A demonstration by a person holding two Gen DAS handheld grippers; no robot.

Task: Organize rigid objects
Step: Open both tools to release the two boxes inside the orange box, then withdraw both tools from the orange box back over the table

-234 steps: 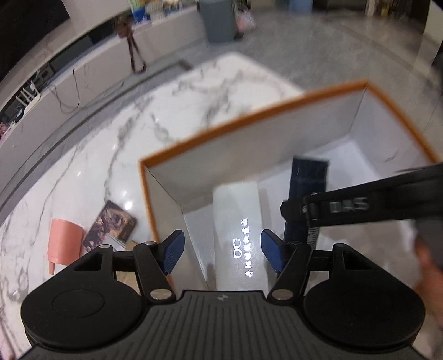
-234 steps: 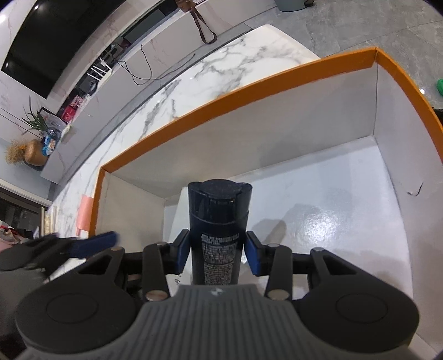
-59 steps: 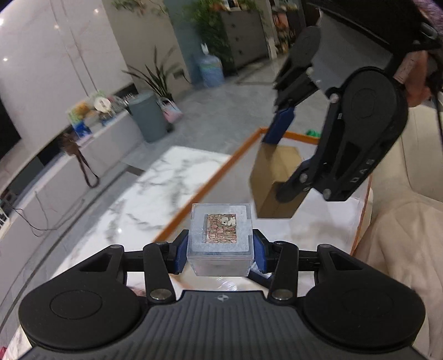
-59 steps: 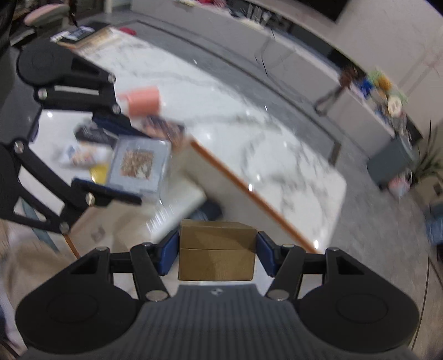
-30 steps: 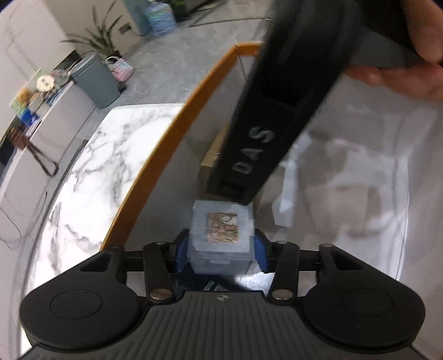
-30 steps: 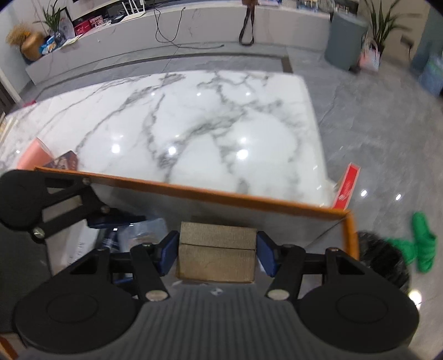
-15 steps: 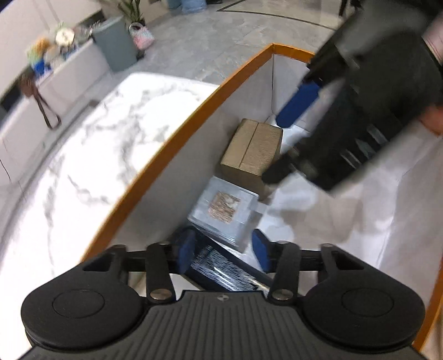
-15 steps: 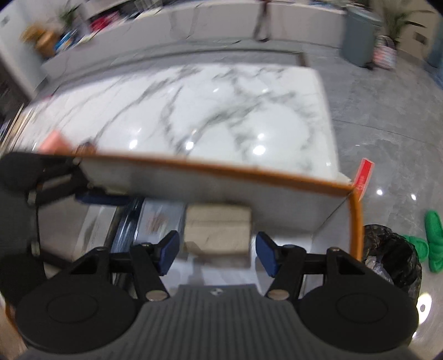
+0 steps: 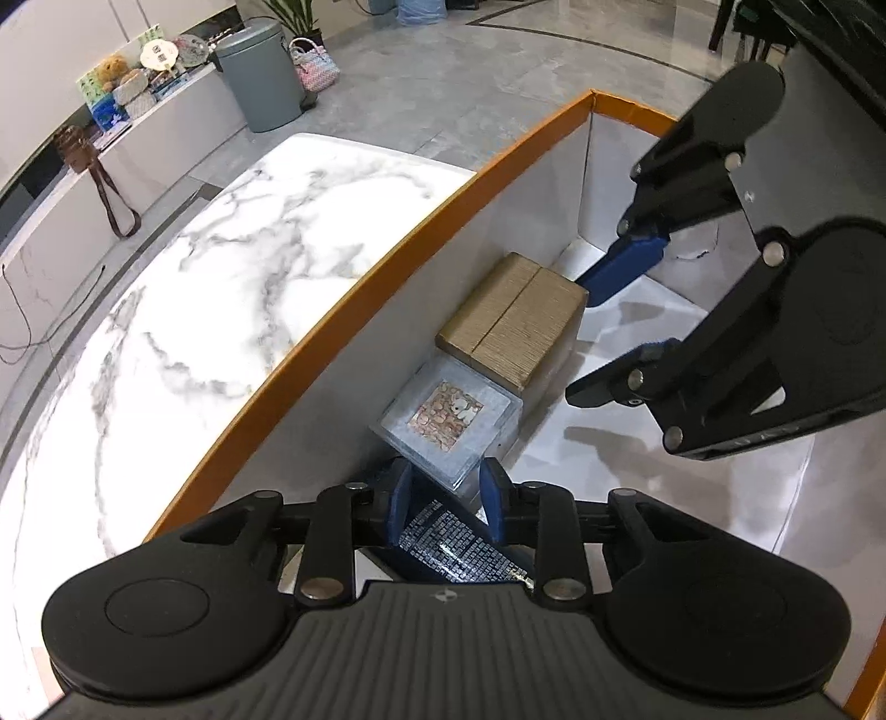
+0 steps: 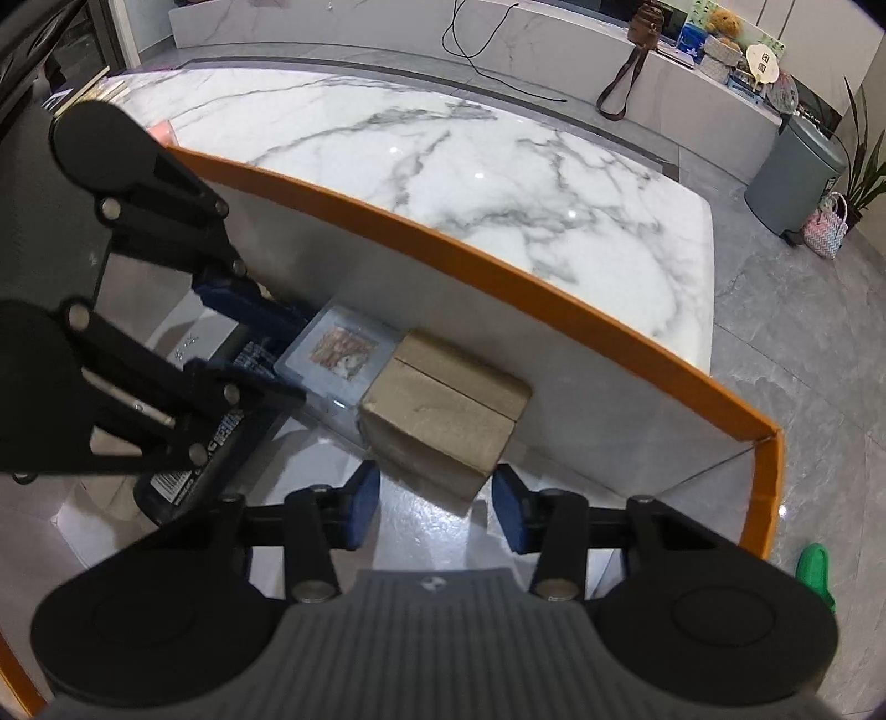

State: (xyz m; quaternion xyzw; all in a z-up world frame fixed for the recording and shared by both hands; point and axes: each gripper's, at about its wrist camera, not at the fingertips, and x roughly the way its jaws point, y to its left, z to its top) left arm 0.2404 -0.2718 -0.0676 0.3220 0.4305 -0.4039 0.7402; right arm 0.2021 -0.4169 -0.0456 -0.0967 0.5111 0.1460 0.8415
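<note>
Inside the orange-rimmed white box, three objects lie in a row along its wall: a brown cardboard box, a clear plastic case with a picture and a dark bottle with white print. My left gripper is open and empty, above the bottle, just short of the clear case. My right gripper is open and empty, just short of the brown box. The clear case and bottle show there too, partly behind the left gripper.
The box stands against a white marble table. A grey bin and a low white ledge with small items are beyond. Green slippers lie on the floor.
Both grippers have let go: the clear case and the brown box now rest in the orange box beside the bottle. Both grippers have drawn back a little, open.
</note>
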